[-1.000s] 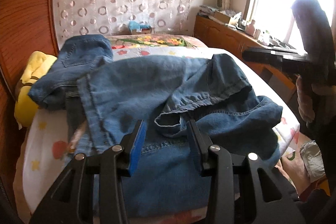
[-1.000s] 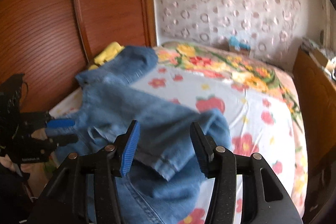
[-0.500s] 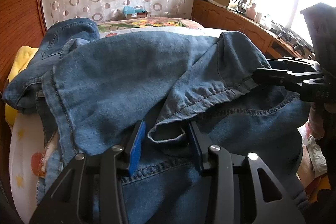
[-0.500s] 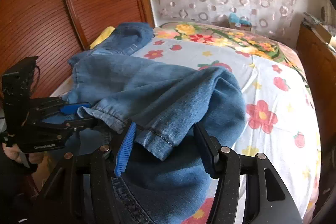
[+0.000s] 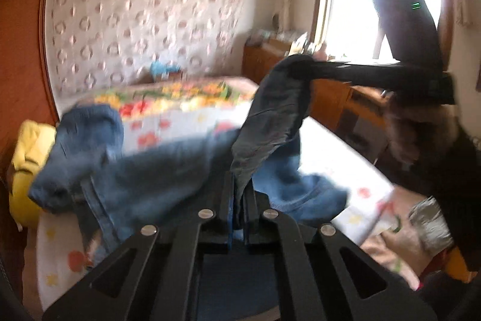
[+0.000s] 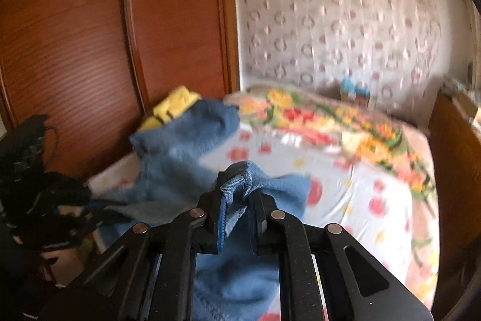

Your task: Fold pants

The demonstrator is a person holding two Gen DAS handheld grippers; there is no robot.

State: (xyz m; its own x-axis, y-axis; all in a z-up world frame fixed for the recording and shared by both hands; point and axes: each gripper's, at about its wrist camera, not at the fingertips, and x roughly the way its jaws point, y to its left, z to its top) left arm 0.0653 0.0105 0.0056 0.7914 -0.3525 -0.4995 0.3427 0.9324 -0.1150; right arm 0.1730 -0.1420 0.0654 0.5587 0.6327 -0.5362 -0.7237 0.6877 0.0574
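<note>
A pair of blue denim pants [image 5: 156, 170] lies rumpled on the floral bed sheet [image 5: 180, 122]. My left gripper [image 5: 239, 194] is shut on a hem of the pants and holds it above the bed. My right gripper [image 6: 239, 197] is shut on another bunched hem of the pants [image 6: 240, 179]. In the left wrist view the right gripper [image 5: 303, 69] holds its hem higher, with denim stretched between the two. The left gripper [image 6: 99, 205] shows at the left of the right wrist view. Both views are motion-blurred.
A yellow plush item [image 5: 25, 152] lies at the bed's left beside the wooden headboard [image 6: 75, 50]. A wooden cabinet [image 5: 330, 98] stands under the window at right. A patterned curtain [image 5: 144, 29] hangs behind the bed.
Both grippers have closed on the pants' hems and lifted them off the bed. The right gripper has risen higher, pulling the denim up.
</note>
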